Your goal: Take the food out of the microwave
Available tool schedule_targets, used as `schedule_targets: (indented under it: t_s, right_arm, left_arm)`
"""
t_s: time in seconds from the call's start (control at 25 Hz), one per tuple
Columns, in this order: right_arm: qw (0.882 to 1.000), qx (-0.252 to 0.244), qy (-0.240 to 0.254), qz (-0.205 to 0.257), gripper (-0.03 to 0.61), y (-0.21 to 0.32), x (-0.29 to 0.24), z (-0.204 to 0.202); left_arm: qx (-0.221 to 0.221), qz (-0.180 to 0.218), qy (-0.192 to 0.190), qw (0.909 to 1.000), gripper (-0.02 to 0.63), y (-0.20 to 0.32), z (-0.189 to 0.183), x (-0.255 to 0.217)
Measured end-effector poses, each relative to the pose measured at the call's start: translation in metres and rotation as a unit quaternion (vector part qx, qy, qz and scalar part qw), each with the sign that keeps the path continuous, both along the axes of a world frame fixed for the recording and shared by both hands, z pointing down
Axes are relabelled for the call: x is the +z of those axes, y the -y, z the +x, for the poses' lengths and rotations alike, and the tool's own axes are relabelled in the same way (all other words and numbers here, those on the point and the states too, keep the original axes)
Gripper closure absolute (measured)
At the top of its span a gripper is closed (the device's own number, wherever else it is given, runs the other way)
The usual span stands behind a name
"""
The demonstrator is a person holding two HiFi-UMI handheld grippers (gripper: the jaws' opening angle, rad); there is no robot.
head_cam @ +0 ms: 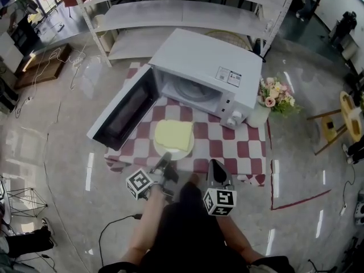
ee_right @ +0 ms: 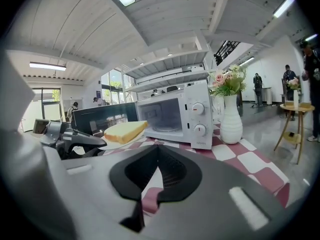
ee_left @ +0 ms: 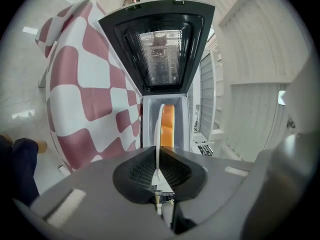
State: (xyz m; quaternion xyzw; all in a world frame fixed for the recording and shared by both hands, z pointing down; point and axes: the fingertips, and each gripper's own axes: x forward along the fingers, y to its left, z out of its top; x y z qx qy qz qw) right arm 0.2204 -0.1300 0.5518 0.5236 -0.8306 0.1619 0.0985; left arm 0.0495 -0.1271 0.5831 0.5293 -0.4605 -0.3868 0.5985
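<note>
A white plate [head_cam: 170, 151] with a yellow slice of bread [head_cam: 173, 134] is over the checked cloth, just in front of the white microwave [head_cam: 199, 73]. The microwave's door [head_cam: 124, 111] hangs open to the left and its chamber is empty. My left gripper [head_cam: 166, 159] is shut on the plate's near rim. In the left gripper view the plate [ee_left: 159, 129] stands edge-on between the jaws of the left gripper [ee_left: 159, 170], with the bread [ee_left: 168, 126] beside it. My right gripper [head_cam: 214, 165] hovers at the table's front edge, right of the plate, shut and holding nothing. In the right gripper view, the right gripper [ee_right: 156, 151] faces the bread [ee_right: 125, 130] and the microwave [ee_right: 175, 115].
A white vase of flowers [head_cam: 272, 98] stands right of the microwave on the checked table [head_cam: 239, 149]. Metal shelves [head_cam: 182, 13] rise behind it. A wooden stool [head_cam: 341, 118] stands at the far right. Cables [head_cam: 116, 223] lie on the glossy floor. People stand far off [ee_right: 289, 79].
</note>
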Motion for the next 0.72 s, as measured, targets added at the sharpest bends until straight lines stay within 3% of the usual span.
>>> schedule_targets:
  t_s: [0.72]
  right_arm:
    - [0.999, 0.007, -0.001, 0.04, 0.578, -0.056, -0.019, 0.001]
  left_arm:
    - [-0.02, -0.013, 0.016, 0.9996, 0.591, -0.091, -0.01, -0.007]
